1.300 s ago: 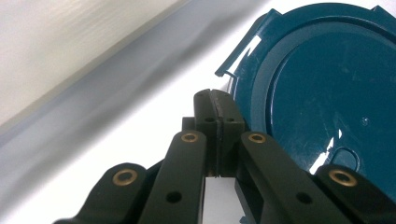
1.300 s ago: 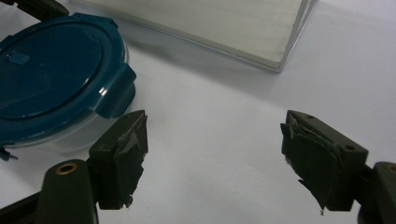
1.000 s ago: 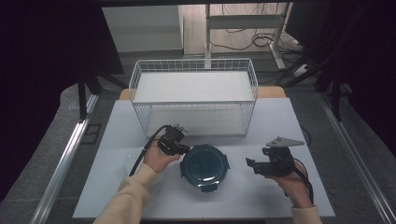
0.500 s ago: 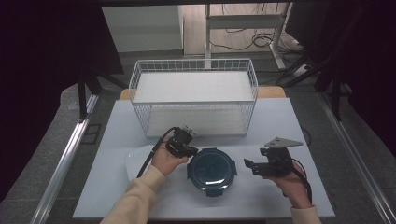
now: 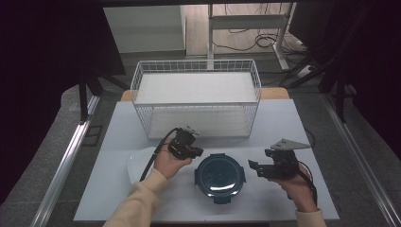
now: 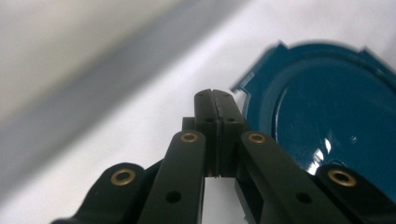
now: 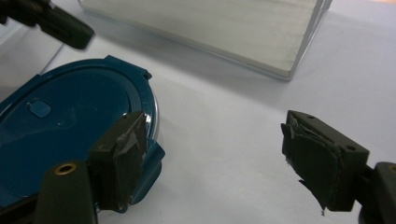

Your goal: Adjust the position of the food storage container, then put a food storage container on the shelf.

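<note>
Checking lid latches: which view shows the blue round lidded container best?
The high view: the whole blue container with all its side tabs. The right gripper view shows its near half; the left gripper view shows one edge.

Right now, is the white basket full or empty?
Empty. The wire basket has nothing inside, and its pale floor is bare.

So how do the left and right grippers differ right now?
The left gripper has its fingers pressed shut on nothing, beside the blue lid's left rim; the right gripper stands open, off the lid's right side. The right carries a grey plate on top and worn, taped pads. Both are black, hand-held and near the lid.
</note>
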The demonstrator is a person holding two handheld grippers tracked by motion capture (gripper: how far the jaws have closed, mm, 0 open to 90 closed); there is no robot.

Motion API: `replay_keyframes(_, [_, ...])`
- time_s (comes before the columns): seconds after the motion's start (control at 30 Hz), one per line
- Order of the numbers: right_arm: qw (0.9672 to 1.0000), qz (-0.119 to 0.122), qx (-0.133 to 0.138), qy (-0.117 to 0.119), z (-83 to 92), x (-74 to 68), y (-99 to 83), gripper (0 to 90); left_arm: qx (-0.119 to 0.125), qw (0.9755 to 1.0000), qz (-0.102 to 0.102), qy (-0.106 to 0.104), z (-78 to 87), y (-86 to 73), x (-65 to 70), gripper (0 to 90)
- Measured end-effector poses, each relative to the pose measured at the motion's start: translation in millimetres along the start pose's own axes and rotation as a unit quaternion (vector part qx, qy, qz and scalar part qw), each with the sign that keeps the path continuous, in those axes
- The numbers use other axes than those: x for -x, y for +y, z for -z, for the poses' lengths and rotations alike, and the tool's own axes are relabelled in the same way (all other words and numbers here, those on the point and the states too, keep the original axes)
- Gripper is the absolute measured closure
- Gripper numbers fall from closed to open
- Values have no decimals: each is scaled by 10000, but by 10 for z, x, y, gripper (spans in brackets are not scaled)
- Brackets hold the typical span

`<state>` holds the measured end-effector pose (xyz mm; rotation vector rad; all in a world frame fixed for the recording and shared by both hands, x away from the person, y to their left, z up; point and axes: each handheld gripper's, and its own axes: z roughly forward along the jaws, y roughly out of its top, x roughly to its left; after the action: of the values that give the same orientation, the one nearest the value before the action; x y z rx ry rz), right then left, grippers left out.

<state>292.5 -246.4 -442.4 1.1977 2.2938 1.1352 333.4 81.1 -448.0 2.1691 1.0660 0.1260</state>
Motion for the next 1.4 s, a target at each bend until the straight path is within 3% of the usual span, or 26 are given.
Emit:
replay_keyframes(0.07, [10000,-9,58,15,25,12,4,217,222,9997,-19,88,165,-27,50,843])
replay_keyframes(0.1, [10000,-9,58,15,25,12,4,217,222,9997,-19,88,165,-27,50,824])
replay_keyframes(0.13, [10000,-24,86,4,45,14,7,216,392,9992,-21,124,325,-86,128,813])
replay_keyframes(0.23, [9999,-41,99,-8,55,13,9,216,504,9986,-6,143,451,-167,202,761])
replay_keyframes(0.27, [9999,-25,100,-3,57,6,10,214,605,9980,40,189,550,-260,254,714])
replay_keyframes(0.33, [9999,-6,100,15,53,-8,12,211,631,9978,114,190,598,-316,280,578])
replay_keyframes(0.37, [9999,-6,100,15,53,-8,12,211,651,9976,130,205,620,-349,294,578])
replay_keyframes(0.4, [9999,-1,102,54,52,-15,14,206,720,9969,227,225,674,-435,315,447])
replay_keyframes(0.43, [9999,-6,108,79,52,-18,16,202,800,9961,308,207,696,-481,317,395])
replay_keyframes(0.6, [9997,-64,167,194,75,-23,27,182,784,9951,562,203,690,-631,253,235])
replay_keyframes(0.8, [9992,-130,204,322,89,-24,32,168,827,9932,800,161,697,-712,133,189])
replay_keyframes(0.87, [9991,-152,190,343,90,-25,23,167,833,9929,847,51,692,-720,110,185])
replay_keyframes(1.1, [9990,-168,218,354,121,-38,22,161,830,9929,857,43,697,-748,100,176])
replay_keyframes(1.4, [9978,-367,239,497,133,-19,43,138,911,9906,1022,-48,673,-719,90,139])
